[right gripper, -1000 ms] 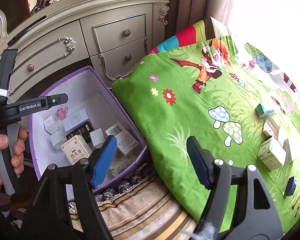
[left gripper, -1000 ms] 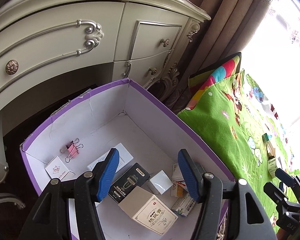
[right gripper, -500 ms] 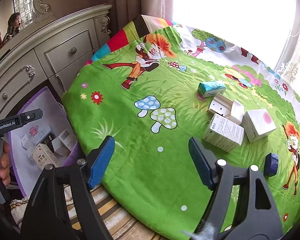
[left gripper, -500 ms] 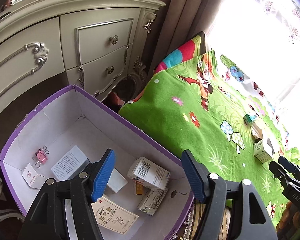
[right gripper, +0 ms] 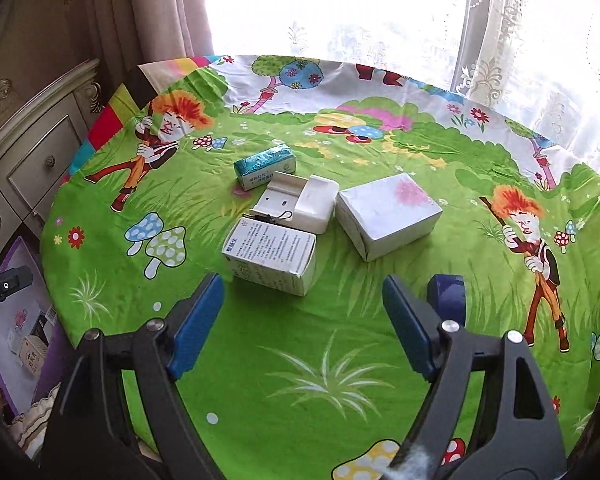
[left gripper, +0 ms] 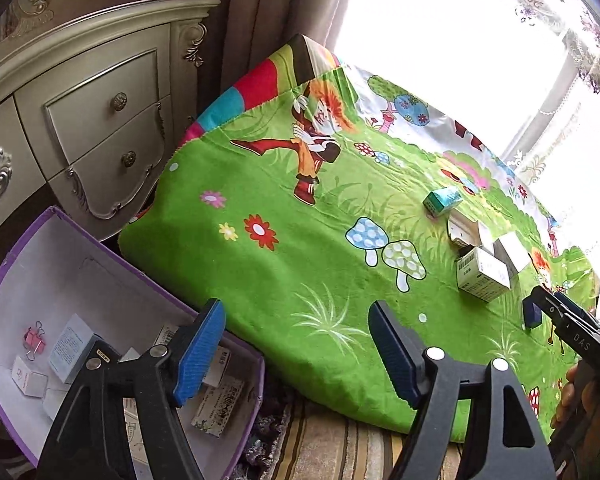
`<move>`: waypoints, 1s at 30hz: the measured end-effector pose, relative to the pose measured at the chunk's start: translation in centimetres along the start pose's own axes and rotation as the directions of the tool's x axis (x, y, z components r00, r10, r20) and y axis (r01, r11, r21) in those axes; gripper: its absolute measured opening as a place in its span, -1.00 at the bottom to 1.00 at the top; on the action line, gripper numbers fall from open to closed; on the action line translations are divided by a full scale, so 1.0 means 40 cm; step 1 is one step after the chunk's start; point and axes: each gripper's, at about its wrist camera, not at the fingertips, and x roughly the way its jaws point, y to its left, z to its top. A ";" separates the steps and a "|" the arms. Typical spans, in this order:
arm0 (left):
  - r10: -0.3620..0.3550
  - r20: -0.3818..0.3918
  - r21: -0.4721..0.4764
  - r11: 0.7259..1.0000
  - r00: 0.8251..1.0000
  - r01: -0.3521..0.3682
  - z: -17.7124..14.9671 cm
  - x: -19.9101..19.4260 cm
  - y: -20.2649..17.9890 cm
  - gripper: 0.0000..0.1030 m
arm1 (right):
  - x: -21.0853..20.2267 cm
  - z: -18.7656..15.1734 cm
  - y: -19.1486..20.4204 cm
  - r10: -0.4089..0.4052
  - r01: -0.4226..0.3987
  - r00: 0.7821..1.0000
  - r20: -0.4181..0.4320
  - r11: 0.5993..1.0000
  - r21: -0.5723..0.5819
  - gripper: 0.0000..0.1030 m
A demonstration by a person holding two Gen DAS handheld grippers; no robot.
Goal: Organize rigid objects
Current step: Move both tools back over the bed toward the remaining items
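Note:
Several small boxes lie on the green cartoon cloth point(right gripper: 300, 360): a printed white carton point(right gripper: 270, 258), a white clamshell case point(right gripper: 296, 200), a teal box point(right gripper: 264, 166), a white-and-pink box point(right gripper: 388, 214) and a dark blue roll point(right gripper: 448, 296). My right gripper point(right gripper: 302, 320) is open and empty, just short of the printed carton. My left gripper point(left gripper: 298, 350) is open and empty over the table's near edge, beside the purple box point(left gripper: 100, 248) that holds several small cartons and a pink binder clip point(left gripper: 34, 338). The printed carton also shows in the left wrist view point(left gripper: 482, 274).
A cream dresser with drawers point(left gripper: 96, 120) stands behind the purple box. Brown curtains point(left gripper: 260, 20) and a bright window lie beyond the table. A striped rug point(left gripper: 340, 452) covers the floor below the table's edge.
Both grippers have swung right, away from the purple box and toward the table. The right gripper now faces the boxes on the cloth from close up. Both stay open.

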 end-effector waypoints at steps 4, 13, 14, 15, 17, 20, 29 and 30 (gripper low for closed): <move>-0.053 -0.009 0.043 0.998 0.999 0.053 0.002 0.020 -0.082 0.53 | 0.021 -0.009 -0.060 -0.054 0.054 0.999 -0.006 0.998 0.036 0.64; -0.170 -0.034 0.193 0.966 0.985 0.174 -0.003 0.062 -0.308 0.64 | 0.084 -0.041 -0.146 -0.127 0.131 0.991 -0.045 0.987 0.095 0.64; -0.177 -0.037 0.209 0.961 0.984 0.181 -0.003 0.068 -0.331 0.64 | 0.088 -0.043 -0.154 -0.127 0.131 0.991 -0.047 0.986 0.106 0.64; -0.183 -0.042 0.224 0.956 0.982 0.188 -0.003 0.076 -0.354 0.65 | 0.092 -0.045 -0.160 -0.129 0.134 0.990 -0.049 0.984 0.116 0.64; -0.193 -0.050 0.247 0.948 0.980 0.199 -0.003 0.092 -0.397 0.67 | 0.100 -0.048 -0.173 -0.135 0.142 0.989 -0.055 0.981 0.132 0.64; -0.197 -0.068 0.276 0.938 0.978 0.208 -0.006 0.125 -0.453 0.74 | 0.106 -0.051 -0.191 -0.143 0.150 0.988 -0.056 0.977 0.153 0.64; -0.141 -0.134 0.323 0.929 0.981 0.178 0.002 0.241 -0.550 0.85 | 0.142 -0.060 -0.221 -0.144 0.155 0.987 -0.073 0.970 0.187 0.63; -0.137 -0.136 0.326 0.929 0.981 0.175 0.004 0.250 -0.553 0.86 | 0.145 -0.060 -0.224 -0.142 0.153 0.987 -0.073 0.969 0.191 0.63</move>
